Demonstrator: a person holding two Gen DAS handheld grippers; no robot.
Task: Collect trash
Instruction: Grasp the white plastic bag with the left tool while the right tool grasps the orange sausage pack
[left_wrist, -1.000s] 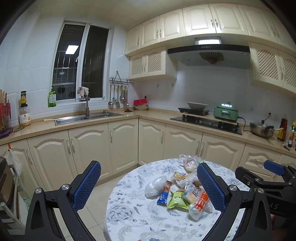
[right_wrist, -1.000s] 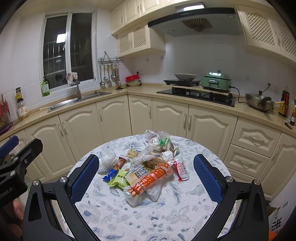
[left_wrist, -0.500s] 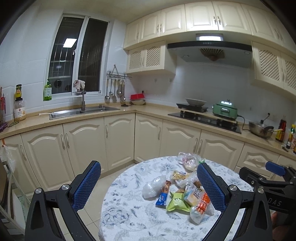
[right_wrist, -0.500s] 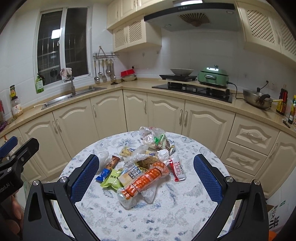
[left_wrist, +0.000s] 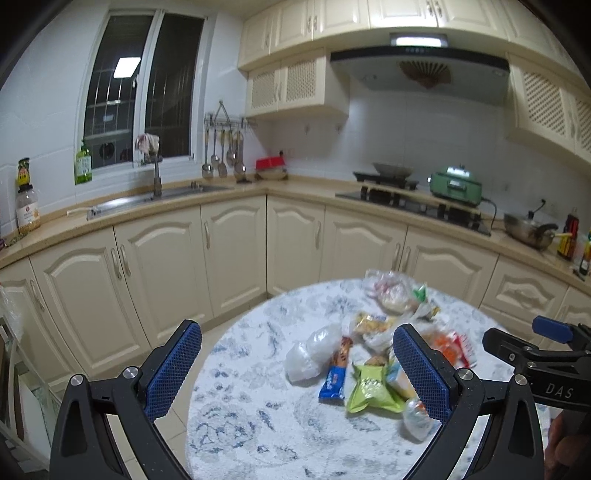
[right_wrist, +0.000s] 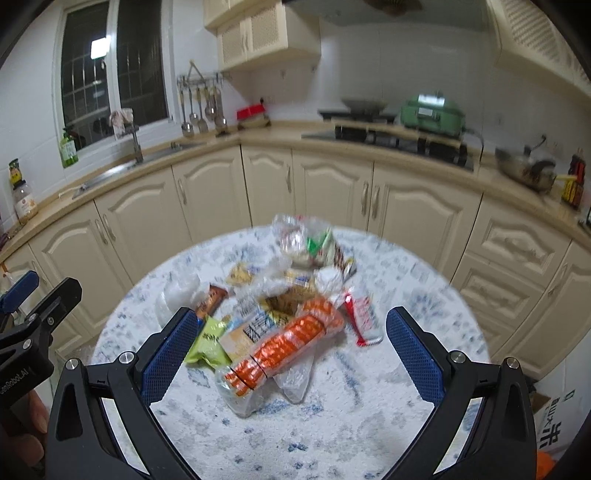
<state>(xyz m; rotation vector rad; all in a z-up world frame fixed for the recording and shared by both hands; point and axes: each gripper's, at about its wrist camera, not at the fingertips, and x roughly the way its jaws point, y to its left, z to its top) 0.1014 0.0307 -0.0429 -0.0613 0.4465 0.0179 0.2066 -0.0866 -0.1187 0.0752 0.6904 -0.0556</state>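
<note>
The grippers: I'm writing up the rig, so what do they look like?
Both the left gripper and the right gripper have black angular frames with silver screw heads and two fingers faced with blue textured pads. White lettering marks the bodies, "DAS" on the right one. No cables or sleeves show.

Bare tabletop lies open before the wrapper pile; cabinets stand behind.

"DAS" in white on right gripper body, left wrist view. "enRobot.AI" on left gripper body, right wrist view. Wrapper print too blurred to read.
</note>
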